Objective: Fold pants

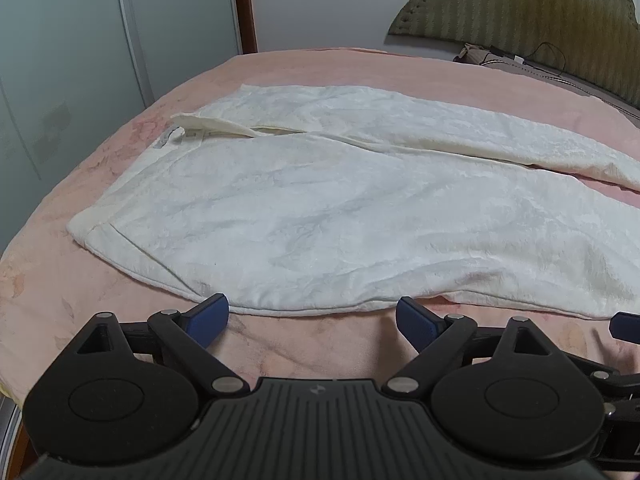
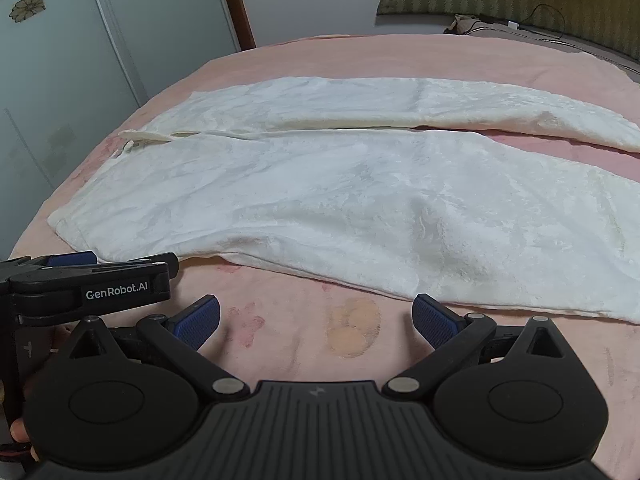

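White fleece pants (image 1: 320,208) lie spread flat on the pink bed (image 1: 120,320), waistband to the left, both legs running to the right. In the right wrist view the pants (image 2: 340,200) fill the middle of the bed (image 2: 280,340). My left gripper (image 1: 312,316) stands open just short of the near hem edge, nothing between its blue pads. My right gripper (image 2: 316,316) is open too, a little in front of the near leg's edge. The left gripper's body (image 2: 92,280) shows at the left of the right wrist view, and a blue pad of the right gripper (image 1: 626,326) shows at the right edge.
A padded headboard (image 1: 520,4) and a cable (image 1: 548,56) lie at the far right. Pale wardrobe doors (image 1: 80,60) stand beyond the bed's left edge. A hand (image 2: 24,432) holds the left gripper.
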`<move>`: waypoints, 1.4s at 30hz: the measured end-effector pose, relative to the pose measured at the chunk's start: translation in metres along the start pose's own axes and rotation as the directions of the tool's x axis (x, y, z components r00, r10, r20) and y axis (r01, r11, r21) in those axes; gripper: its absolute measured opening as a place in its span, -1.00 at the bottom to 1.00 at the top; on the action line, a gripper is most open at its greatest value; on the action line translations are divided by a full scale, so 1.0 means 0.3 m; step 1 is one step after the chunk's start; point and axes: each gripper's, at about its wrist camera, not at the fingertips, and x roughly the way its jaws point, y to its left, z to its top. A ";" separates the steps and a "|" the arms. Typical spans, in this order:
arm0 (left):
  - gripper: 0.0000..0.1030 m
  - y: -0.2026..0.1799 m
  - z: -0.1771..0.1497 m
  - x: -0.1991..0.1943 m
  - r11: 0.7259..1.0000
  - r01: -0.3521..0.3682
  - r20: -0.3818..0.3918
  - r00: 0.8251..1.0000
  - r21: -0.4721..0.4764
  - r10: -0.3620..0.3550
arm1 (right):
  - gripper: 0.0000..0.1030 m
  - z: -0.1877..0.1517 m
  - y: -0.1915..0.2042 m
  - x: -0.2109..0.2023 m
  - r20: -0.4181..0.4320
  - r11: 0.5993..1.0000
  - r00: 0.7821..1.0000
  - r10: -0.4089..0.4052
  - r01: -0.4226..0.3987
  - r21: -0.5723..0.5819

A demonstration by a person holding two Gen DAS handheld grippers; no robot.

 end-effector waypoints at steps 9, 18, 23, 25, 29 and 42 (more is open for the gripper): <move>0.80 0.001 -0.002 0.001 1.000 0.003 -0.002 1.000 -0.002 -0.003 | 1.00 -0.005 0.012 0.002 -0.001 1.000 1.000 0.014 -0.014 -0.013; 0.80 0.000 -0.006 0.005 1.000 0.006 -0.004 1.000 -0.001 -0.006 | 1.00 -0.010 0.022 0.001 0.001 0.999 1.000 0.029 -0.029 -0.030; 0.80 -0.004 -0.008 0.007 1.000 0.006 -0.007 1.000 0.002 -0.006 | 1.00 -0.015 0.030 -0.001 0.013 0.998 1.000 0.024 -0.023 -0.051; 0.80 -0.003 -0.006 0.007 1.000 0.007 -0.005 1.000 0.006 -0.007 | 1.00 -0.015 0.032 -0.002 0.022 0.998 0.999 0.026 -0.025 -0.054; 0.80 -0.005 0.001 0.006 1.000 0.012 0.011 1.000 0.017 -0.012 | 1.00 -0.017 0.036 -0.012 0.060 0.997 0.998 0.024 -0.020 -0.068; 0.82 0.040 0.188 0.079 0.997 -0.077 0.146 0.987 0.017 0.074 | 1.00 0.093 0.028 -0.020 0.238 0.947 0.971 0.028 0.051 -0.318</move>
